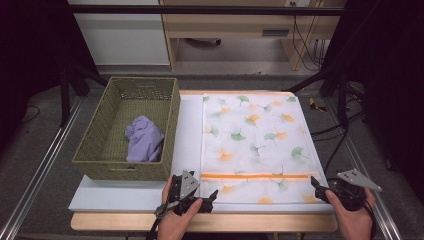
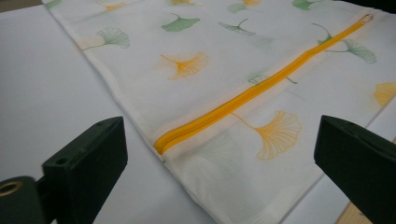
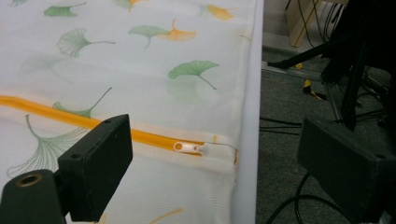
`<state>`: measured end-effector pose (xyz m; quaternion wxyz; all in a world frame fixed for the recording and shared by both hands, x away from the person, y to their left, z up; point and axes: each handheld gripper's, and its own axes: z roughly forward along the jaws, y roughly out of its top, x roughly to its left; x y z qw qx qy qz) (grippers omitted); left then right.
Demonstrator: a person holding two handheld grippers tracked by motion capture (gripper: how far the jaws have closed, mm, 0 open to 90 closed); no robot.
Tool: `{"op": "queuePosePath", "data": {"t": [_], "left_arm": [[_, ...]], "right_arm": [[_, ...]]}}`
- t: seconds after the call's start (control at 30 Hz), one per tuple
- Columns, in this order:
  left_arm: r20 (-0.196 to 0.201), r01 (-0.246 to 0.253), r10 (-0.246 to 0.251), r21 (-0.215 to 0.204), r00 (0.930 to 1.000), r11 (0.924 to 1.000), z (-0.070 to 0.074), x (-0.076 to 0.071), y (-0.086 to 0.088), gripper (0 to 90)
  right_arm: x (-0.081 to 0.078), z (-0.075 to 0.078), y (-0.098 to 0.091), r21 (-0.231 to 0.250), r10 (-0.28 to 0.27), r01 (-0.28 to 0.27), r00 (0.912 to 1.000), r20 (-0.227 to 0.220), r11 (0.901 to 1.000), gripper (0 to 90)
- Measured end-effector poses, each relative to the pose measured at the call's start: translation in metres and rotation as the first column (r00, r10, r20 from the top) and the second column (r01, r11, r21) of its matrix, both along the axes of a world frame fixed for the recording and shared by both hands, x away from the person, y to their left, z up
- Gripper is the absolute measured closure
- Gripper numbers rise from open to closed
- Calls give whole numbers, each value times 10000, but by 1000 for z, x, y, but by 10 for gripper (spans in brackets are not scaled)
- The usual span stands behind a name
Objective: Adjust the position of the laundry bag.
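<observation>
Right gripper view: right hand-held gripper open near zipper pull.

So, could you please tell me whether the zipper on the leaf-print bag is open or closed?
Closed: the orange zipper runs unbroken, its white pull at the bag's right end.

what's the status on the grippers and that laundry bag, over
Left gripper open, right gripper open, both empty at near edge. Laundry bag flat, zipper shut, pull at right end. Nothing blocking.
</observation>
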<state>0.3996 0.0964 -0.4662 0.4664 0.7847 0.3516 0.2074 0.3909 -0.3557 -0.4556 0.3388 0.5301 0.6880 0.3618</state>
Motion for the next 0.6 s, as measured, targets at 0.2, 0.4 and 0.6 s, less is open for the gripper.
{"op": "queuePosePath", "data": {"t": [0.2, 0.4, 0.6], "left_arm": [[-531, -198, 197, -22, 9984, 9998, -3, 3, 8, 34], [-917, -315, 365, 554, 9951, 9980, -7, 0, 7, 49], [-775, -438, 519, 1036, 9956, 9937, -10, -2, 4, 63]], "right_arm": [[2, -5, 3, -212, 225, -235, 9987, -468, 9995, 239], [-6, -9, 3, -117, 288, -298, 9963, -805, 9995, 243], [-10, -12, -1, 81, 146, -140, 9965, -821, 9999, 239]]}}
